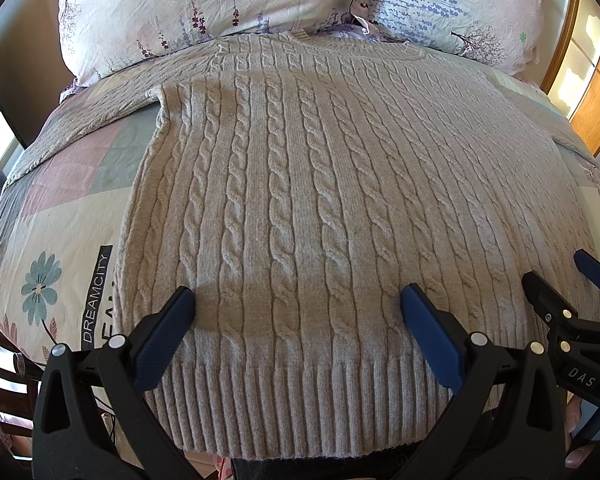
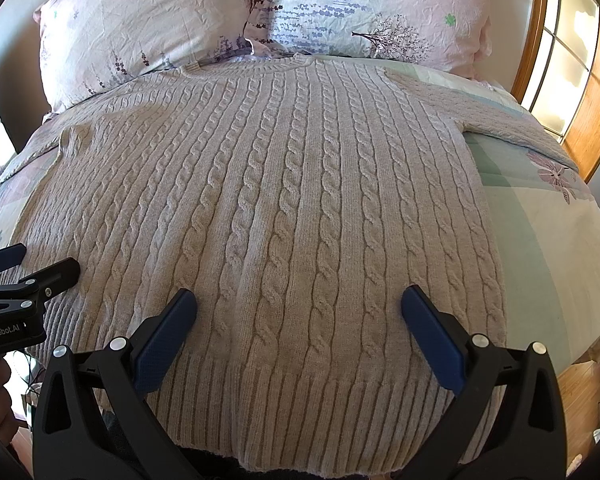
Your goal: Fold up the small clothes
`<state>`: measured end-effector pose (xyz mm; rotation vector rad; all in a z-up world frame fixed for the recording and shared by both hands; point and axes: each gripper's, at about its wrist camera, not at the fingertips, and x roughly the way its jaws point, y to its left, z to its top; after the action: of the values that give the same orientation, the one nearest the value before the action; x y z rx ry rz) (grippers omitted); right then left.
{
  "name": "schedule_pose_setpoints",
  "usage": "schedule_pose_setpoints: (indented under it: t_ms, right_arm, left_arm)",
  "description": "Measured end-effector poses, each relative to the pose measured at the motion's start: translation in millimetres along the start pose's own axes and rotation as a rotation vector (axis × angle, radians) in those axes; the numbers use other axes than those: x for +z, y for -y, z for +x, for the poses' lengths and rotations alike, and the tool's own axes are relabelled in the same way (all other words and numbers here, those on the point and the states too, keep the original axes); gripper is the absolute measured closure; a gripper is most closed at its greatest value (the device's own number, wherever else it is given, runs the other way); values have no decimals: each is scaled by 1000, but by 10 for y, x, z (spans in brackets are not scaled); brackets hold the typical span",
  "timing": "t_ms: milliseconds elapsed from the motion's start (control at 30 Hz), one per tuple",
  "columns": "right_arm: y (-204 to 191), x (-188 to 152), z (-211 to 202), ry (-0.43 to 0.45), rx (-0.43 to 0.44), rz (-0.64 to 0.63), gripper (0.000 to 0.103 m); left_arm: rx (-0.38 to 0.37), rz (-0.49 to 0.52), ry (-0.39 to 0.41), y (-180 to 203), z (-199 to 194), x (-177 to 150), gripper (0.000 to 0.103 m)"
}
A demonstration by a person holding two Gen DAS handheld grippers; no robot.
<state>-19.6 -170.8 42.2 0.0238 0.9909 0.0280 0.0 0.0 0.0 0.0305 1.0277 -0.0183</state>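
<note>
A beige cable-knit sweater (image 1: 300, 200) lies flat on the bed, neck toward the pillows, ribbed hem nearest me, sleeves spread out to both sides. It also fills the right wrist view (image 2: 292, 208). My left gripper (image 1: 298, 304) is open and empty, hovering over the left part of the hem. My right gripper (image 2: 299, 306) is open and empty over the right part of the hem. The right gripper shows at the right edge of the left wrist view (image 1: 560, 280). The left gripper shows at the left edge of the right wrist view (image 2: 40, 264).
Two floral pillows (image 1: 204, 8) (image 2: 364, 4) lie at the head of the bed. A patterned bedsheet (image 1: 60, 240) (image 2: 548, 232) shows on both sides of the sweater. A wooden window frame (image 2: 580, 92) stands at the right.
</note>
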Motion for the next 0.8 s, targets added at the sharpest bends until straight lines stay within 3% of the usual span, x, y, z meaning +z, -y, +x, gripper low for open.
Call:
schedule_pose_setpoints:
  t_ms: [800]
  right_arm:
    - [0, 10, 17, -6, -1, 1, 1]
  left_arm:
    - [0, 0, -1, -1, 0, 0, 2]
